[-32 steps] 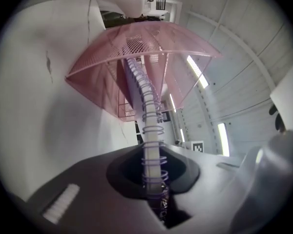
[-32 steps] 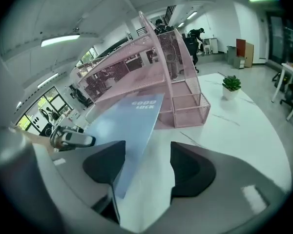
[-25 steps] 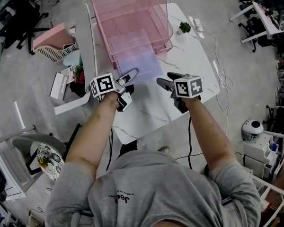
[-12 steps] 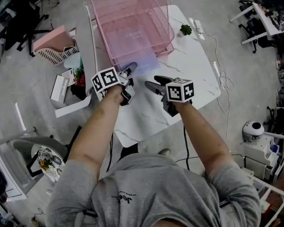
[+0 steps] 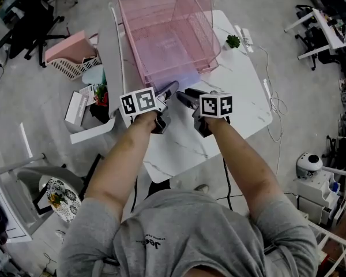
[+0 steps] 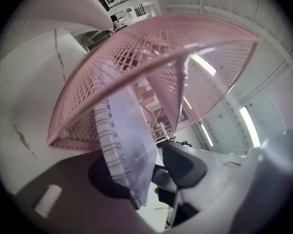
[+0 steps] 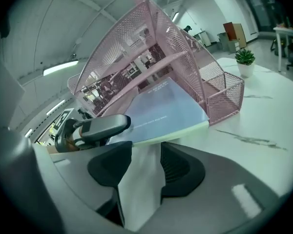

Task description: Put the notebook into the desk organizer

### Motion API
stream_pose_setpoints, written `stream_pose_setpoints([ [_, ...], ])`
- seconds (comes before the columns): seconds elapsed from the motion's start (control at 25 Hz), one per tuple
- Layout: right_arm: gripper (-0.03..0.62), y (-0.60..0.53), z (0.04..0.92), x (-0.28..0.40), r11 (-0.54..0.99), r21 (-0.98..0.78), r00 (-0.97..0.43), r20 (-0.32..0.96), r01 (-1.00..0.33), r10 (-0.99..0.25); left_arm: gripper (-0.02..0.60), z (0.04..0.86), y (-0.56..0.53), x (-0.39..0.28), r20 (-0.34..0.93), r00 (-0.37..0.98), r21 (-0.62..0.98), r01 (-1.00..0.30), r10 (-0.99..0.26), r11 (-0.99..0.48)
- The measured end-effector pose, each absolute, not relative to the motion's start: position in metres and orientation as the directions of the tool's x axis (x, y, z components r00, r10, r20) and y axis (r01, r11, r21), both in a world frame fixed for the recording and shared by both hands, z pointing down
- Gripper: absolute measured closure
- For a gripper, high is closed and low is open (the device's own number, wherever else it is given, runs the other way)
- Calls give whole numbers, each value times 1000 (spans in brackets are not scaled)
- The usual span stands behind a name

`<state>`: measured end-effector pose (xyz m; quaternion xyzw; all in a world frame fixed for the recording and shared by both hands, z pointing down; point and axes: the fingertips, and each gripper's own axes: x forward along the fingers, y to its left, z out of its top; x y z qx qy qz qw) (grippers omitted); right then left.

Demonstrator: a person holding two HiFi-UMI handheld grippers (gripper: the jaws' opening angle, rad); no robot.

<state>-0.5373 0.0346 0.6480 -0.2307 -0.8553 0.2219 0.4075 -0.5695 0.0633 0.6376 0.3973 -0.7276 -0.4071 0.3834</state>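
At organizer (image 5: 194, 17) mouth: notebook (image 5: 172, 62) mostly in; slide level (no tilting).
Left gripper (image 5: 170, 89): jaws just opened, notebook loose between.
Right gripper (image 5: 183, 95): narrowing, empty.

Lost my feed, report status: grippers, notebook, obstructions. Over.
Left gripper: jaws just opened, notebook spiral edge loose between them. Right gripper: jaws just closing, open at its near edge. Notebook partly inside desk organizer, near end protruding. No obstruction seen.
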Motion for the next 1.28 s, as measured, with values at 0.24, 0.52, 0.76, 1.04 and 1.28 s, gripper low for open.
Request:
stream_pose_setpoints([
  [0.24,430,41,645,-553,807,-548,-576,595,219,561,321,641,76,-555,229,-391,913,-233,-891,336],
  [0.52,428,42,653,-536,784,-590,-550,597,192,584,314,642,90,-512,240,-347,905,-259,-907,338],
  [0.76,428,10,622,-482,783,-573,-614,534,243,581,314,619,77,-459,248,-229,851,-412,-941,324],
  [1.04,476,-93,528,-393,838,-505,-800,407,205,441,393,530,-3,-393,172,-24,665,-735,-985,134],
  [1.28,564,-200,439,-257,919,-389,-946,271,61,178,463,448,-94,-295,114,179,424,-898,-977,-115],
])
